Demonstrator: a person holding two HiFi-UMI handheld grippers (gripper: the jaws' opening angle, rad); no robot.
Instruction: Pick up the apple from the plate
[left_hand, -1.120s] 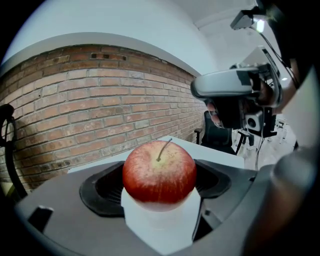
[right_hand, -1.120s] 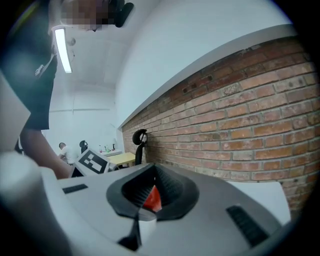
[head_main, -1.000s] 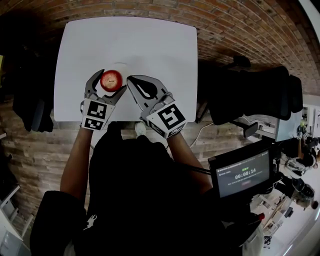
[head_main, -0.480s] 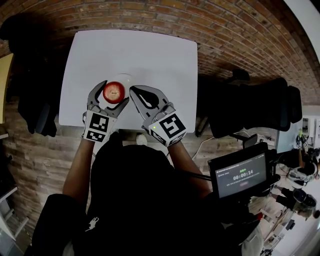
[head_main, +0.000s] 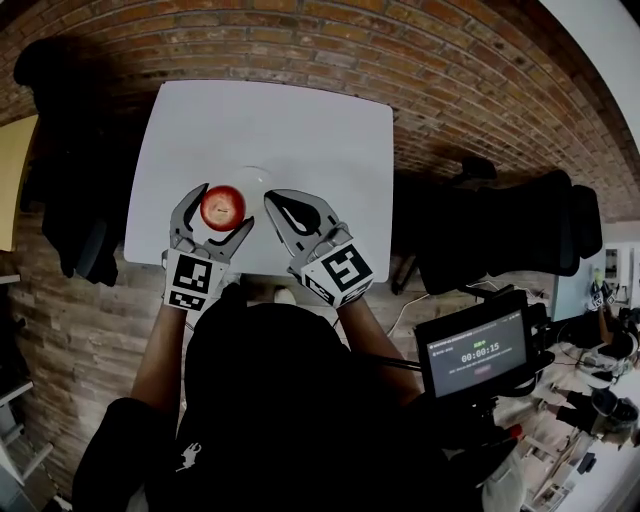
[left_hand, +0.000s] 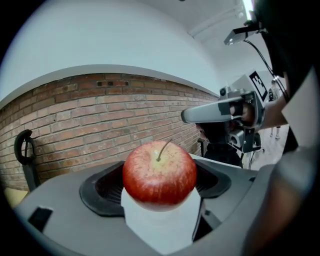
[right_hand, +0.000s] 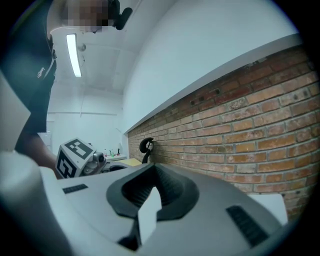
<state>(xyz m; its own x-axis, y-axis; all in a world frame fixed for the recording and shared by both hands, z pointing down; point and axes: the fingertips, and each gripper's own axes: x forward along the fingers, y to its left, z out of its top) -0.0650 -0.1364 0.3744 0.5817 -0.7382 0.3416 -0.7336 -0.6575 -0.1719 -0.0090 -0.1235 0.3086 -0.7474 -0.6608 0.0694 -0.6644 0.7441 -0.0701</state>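
The left hand-held gripper (head_main: 223, 208) is clamped on the round red apple (left_hand: 159, 172), seemingly lifted clear of the white plate (head_main: 257, 174) on the white tabletop (head_main: 300, 130). The right hand-held gripper (right_hand: 148, 202) is closed, empty. Slackening or tilting could let the smooth apple slip out.

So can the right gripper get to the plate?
Probably yes. The plate lies bare on the table just past the right gripper, and the apple is held in the left gripper, off to one side.
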